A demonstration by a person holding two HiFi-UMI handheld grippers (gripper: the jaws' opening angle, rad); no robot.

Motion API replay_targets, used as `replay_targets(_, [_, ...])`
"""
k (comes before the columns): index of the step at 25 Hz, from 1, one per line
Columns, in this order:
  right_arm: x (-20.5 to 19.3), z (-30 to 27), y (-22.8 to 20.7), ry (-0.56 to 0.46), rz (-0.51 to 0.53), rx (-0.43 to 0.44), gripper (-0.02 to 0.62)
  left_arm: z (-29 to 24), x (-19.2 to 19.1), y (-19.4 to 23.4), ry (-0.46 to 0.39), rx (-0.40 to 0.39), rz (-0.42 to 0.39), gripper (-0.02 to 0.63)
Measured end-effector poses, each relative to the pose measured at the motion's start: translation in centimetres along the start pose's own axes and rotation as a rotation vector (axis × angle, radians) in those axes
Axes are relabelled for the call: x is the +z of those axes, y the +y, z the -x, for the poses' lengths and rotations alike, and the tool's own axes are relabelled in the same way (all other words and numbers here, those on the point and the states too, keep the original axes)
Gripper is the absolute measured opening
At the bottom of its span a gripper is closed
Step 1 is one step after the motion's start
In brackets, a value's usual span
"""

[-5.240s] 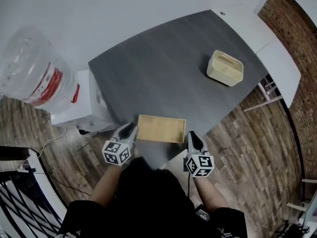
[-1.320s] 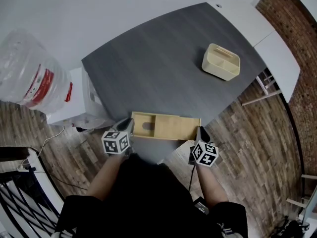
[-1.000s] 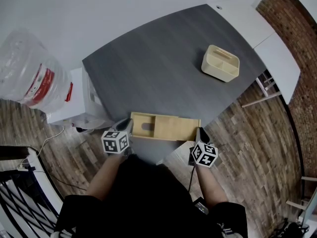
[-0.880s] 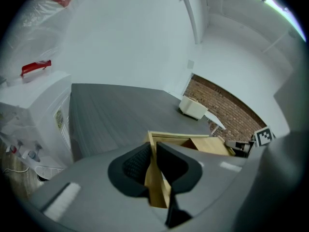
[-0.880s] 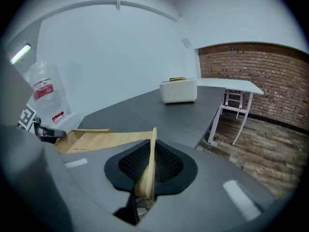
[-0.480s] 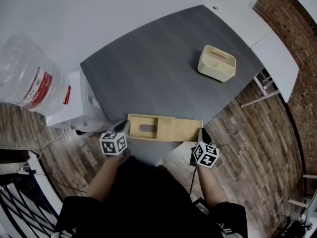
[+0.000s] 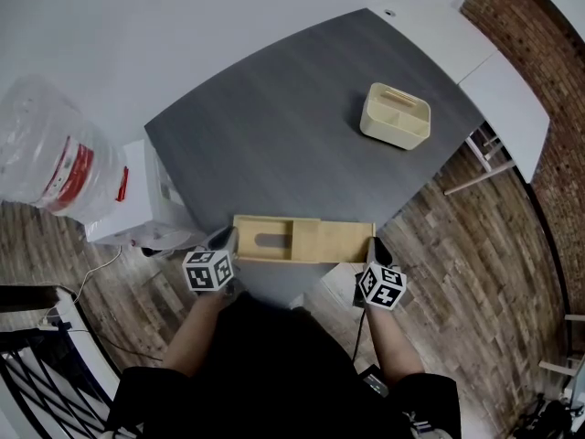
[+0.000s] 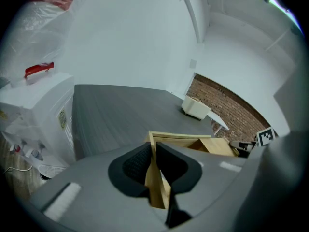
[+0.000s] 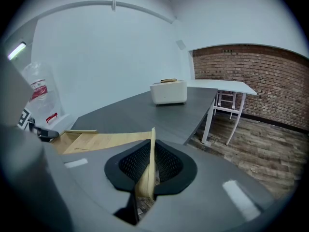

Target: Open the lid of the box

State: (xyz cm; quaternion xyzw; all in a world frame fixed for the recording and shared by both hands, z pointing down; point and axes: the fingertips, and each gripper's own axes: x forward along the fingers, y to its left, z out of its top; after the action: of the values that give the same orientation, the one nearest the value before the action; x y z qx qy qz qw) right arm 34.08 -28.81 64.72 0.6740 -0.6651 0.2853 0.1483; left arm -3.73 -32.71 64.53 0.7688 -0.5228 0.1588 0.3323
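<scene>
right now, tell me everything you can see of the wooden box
The wooden box is a shallow, pale, long rectangle of bare-looking wood, lying flat at the near edge of the dark grey table. Its sliding lid sits partway out to the right, baring the left part of the inside, where a dark oblong shape shows; what it is I cannot tell. The left gripper has its jaws shut on the box's left end wall, the right gripper on the thin board at the lid's right end.
</scene>
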Motion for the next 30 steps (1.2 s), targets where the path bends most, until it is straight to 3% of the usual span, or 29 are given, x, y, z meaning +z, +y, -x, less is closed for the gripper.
replay_targets(30, [0.2, 0.2, -2.5, -0.001, -0.012, -0.047, 0.031, 0.0, 0.0, 0.1, -0.001, 0.021, 0.006, 0.035])
